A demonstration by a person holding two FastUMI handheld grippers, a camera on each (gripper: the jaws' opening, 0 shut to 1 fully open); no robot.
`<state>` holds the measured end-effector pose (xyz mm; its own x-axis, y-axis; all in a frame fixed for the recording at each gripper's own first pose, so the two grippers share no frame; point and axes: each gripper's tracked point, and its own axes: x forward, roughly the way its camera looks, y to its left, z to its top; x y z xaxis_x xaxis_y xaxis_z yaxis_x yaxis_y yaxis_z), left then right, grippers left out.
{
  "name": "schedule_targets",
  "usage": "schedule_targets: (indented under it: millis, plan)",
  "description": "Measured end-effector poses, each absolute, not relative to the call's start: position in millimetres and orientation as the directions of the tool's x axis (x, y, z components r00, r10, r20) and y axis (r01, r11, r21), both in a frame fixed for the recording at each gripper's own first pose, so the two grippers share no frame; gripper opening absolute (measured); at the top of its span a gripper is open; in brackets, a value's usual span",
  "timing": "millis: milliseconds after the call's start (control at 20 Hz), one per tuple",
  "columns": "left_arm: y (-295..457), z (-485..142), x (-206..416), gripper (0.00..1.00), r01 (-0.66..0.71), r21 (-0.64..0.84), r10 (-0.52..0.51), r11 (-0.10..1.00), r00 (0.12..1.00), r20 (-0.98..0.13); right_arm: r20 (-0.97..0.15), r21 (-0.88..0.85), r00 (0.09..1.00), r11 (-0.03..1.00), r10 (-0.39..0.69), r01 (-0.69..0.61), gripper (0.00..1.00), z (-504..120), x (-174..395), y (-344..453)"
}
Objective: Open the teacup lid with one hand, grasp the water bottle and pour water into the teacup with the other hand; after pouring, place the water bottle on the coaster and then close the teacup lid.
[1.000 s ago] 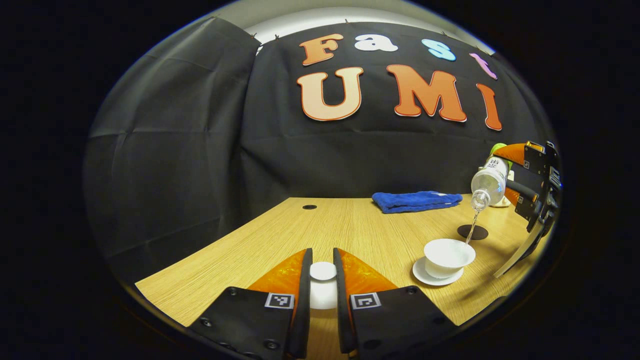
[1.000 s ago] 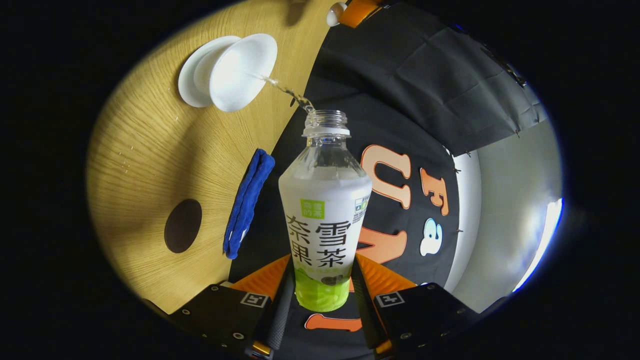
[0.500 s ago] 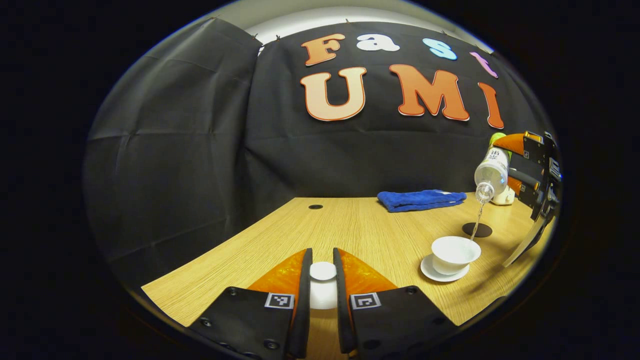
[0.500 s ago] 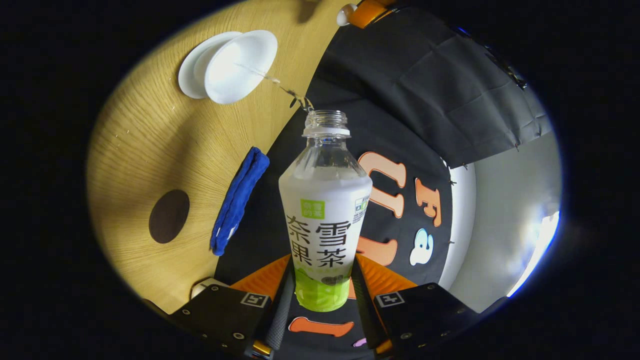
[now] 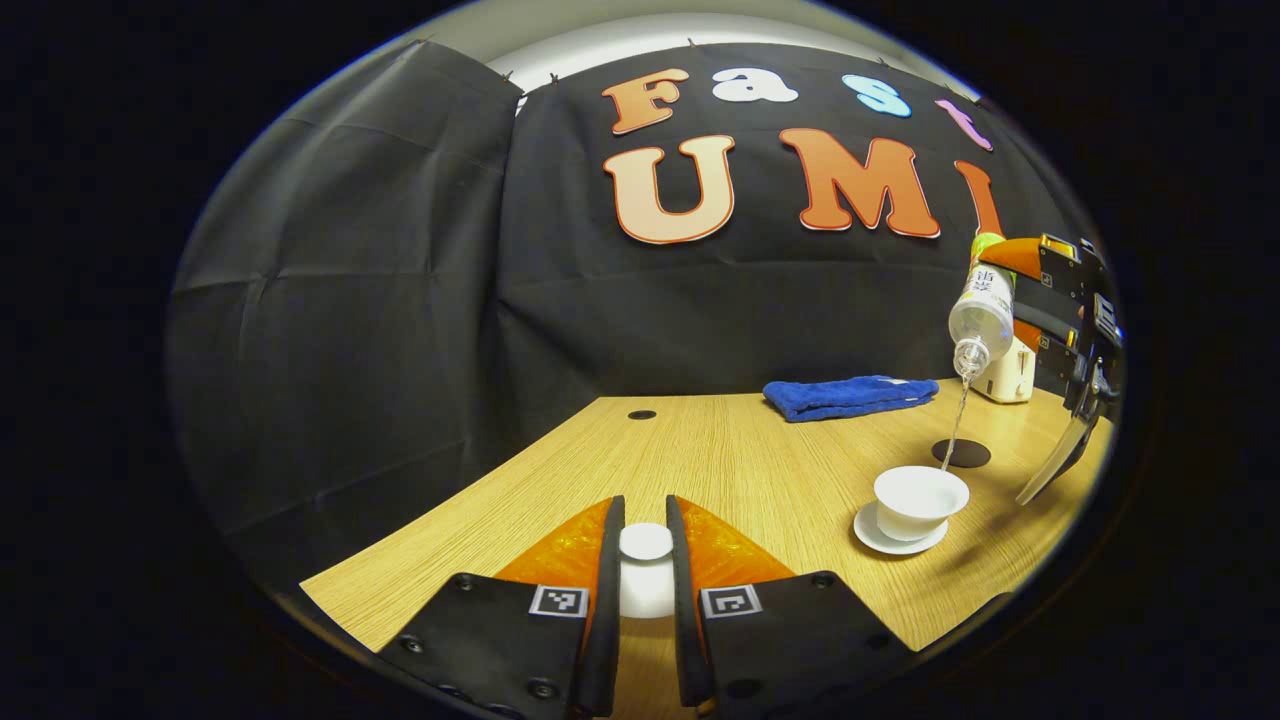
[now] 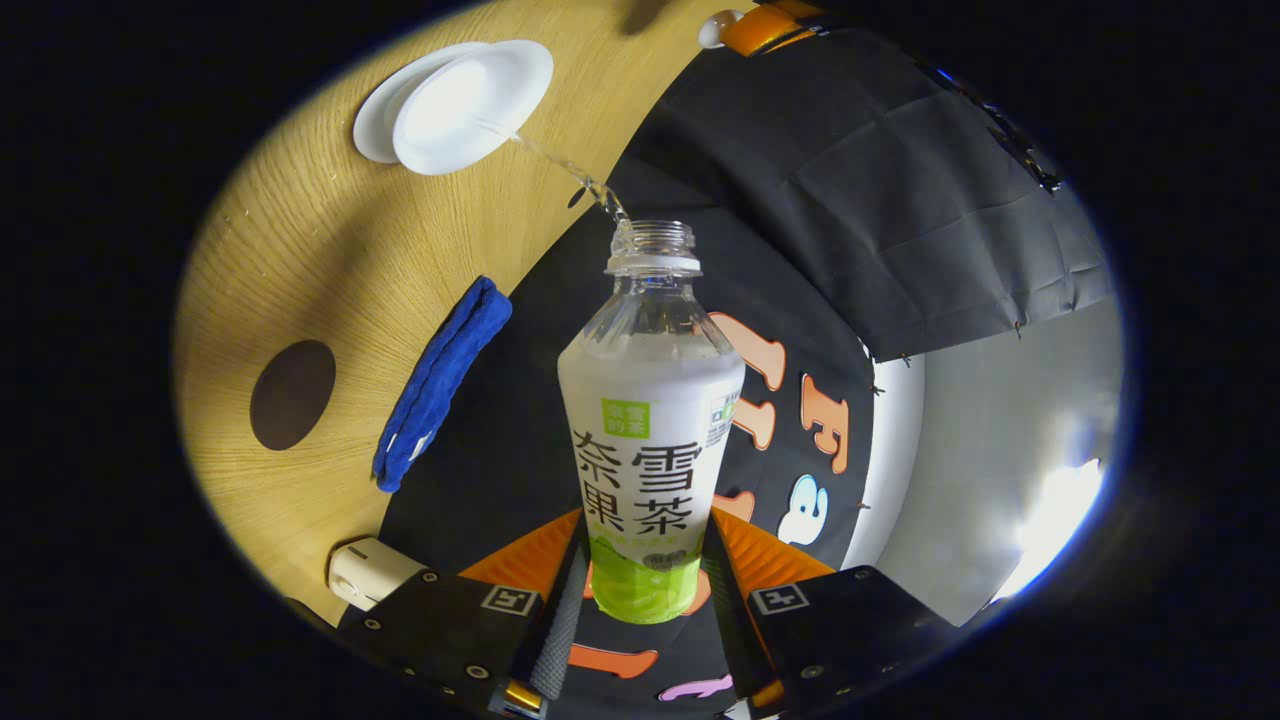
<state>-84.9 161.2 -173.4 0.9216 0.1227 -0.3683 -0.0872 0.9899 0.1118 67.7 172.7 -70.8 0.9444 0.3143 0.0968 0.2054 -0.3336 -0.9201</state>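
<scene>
The water bottle is tipped neck-down above the teacup, clamped near its base between both fingers of the right gripper. A thin stream of water is seen falling from its mouth into the open cup, which sits on a saucer on the wooden table. The lid is pinched by its knob between the fingers of the left gripper, held off to the cup's side. The dark coaster lies just behind the cup, the blue cloth farther back.
</scene>
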Motion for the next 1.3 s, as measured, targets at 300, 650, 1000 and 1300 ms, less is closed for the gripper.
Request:
schedule_targets:
  millis: [300, 650, 1000, 1300]
  plan:
    - [158, -173, -86, 0.27, -0.079, 0.106, 0.113, 0.991, 0.922, -0.371, 0.122, -0.904, 0.934, -0.352, 0.335, 0.244, 0.63, -58, 70, 172]
    - [158, -175, -85, 0.27, -0.082, 0.109, 0.117, 0.991, 0.919, -0.376, 0.122, -0.889, 0.919, -0.370, 0.374, 0.269, 0.63, -58, 71, 183]
    - [151, -177, -87, 0.27, -0.074, 0.106, 0.109, 0.992, 0.917, -0.383, 0.073, -0.874, 0.890, -0.402, 0.449, 0.274, 0.63, -64, 74, 203]
    - [147, -172, -87, 0.27, -0.073, 0.112, 0.111, 0.991, 0.918, -0.381, 0.020, -0.882, 0.878, -0.405, 0.478, 0.240, 0.63, -77, 72, 211]
